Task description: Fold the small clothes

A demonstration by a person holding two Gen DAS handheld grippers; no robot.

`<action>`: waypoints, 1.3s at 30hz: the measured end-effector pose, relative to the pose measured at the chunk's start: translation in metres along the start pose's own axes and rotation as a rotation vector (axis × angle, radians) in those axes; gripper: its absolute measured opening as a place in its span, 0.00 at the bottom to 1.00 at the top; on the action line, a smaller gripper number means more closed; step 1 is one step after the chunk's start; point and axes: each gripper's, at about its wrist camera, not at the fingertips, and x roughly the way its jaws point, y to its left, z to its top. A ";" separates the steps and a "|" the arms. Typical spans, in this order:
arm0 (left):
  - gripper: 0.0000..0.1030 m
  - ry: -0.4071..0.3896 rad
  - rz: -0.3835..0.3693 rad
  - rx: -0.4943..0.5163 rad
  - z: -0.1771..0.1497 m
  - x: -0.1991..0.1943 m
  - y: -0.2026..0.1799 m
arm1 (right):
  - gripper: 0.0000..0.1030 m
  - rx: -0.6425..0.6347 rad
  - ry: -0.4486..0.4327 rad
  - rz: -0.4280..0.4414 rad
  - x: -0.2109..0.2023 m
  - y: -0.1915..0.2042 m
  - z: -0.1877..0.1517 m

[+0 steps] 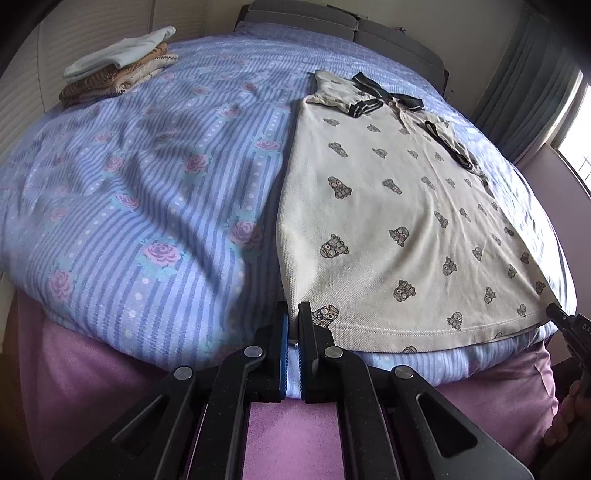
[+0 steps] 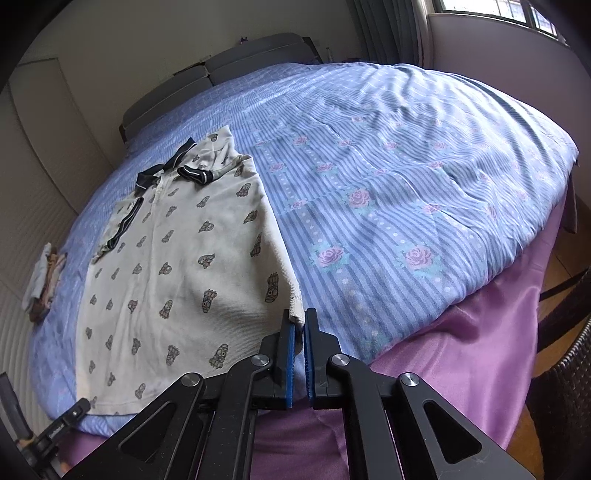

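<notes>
I see the shirt spread flat on the bed, filling the right half of the left wrist frame and the lower left of the right wrist frame. It is cream with small dark prints, its dark collar at the far end and both dark-trimmed sleeves folded in over the chest.

My left hand-held gripper, at the bottom centre of its own frame, is nearly closed, its blue pads pinching the shirt's hem corner. My right hand-held gripper has its jaws just as close together, clamped on the opposite hem corner, which rises in a small peak between the pads.

Only the left view shows a small stack of folded clothes clearly, at the upper left of the frame; in the right view it is a small lump at the left edge. Only the right view shows a window at the upper right and a wicker chair at the lower right. Under the shirt lies a blue striped floral cover, with a purple sheet hanging below it.
</notes>
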 end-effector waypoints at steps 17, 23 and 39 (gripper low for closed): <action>0.06 -0.074 -0.039 0.031 0.026 -0.028 -0.010 | 0.05 0.020 -0.046 0.089 -0.019 0.010 0.026; 0.06 -0.175 -0.055 0.023 0.065 -0.044 -0.013 | 0.05 0.017 -0.120 0.129 -0.022 0.028 0.057; 0.06 -0.331 -0.076 -0.064 0.251 0.029 -0.022 | 0.05 -0.012 -0.278 0.138 0.071 0.099 0.198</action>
